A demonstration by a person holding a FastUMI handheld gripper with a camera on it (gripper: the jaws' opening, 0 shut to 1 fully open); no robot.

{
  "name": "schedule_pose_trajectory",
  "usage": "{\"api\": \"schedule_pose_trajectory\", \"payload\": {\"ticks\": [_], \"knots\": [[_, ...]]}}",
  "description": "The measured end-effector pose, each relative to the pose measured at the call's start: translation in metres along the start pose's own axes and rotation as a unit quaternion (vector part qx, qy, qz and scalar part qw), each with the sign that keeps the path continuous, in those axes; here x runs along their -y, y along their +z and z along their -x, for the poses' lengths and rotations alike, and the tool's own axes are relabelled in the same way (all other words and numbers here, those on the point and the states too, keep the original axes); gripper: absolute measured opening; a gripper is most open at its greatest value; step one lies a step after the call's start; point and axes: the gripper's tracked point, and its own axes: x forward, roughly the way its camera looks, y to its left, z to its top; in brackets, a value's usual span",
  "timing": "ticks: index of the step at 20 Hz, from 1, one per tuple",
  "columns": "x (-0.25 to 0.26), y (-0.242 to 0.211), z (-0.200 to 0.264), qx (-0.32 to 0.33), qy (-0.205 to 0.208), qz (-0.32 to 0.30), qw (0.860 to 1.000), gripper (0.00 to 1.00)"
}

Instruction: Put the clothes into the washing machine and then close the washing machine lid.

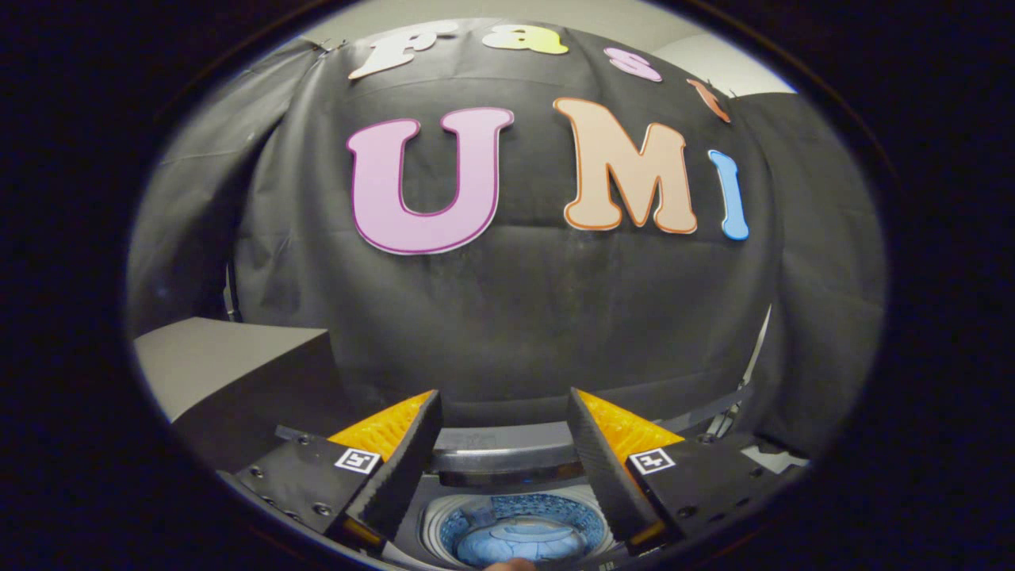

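While gripper [504,432] hovers above washing machine [507,456] with fingers spread, empty: drum [519,527] exposed below, lid not shut, clothes not discernible. Loading status unclear; closing remains.

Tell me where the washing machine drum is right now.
In the gripper view, the washing machine drum lies open below and between the open hand-held gripper fingers, just before the raised lid.

- My gripper [504,420]: held level, pointing forward.
- My fingers [396,464]: spread wide apart, nothing pressed between them, both tips free.
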Motion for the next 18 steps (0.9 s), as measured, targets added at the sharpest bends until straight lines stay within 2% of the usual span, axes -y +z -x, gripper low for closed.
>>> {"api": "schedule_pose_trajectory", "payload": {"ticks": [3, 11, 18], "knots": [[-0.008, -0.018, 0.005, -0.019, 0.01, 0.013, 1.0, 0.97], [-0.001, -0.008, 0.02, 0.002, -0.006, -0.001, 1.0, 0.97], [-0.005, -0.028, 0.043, -0.018, -0.01, 0.031, 0.999, 0.97]]}}
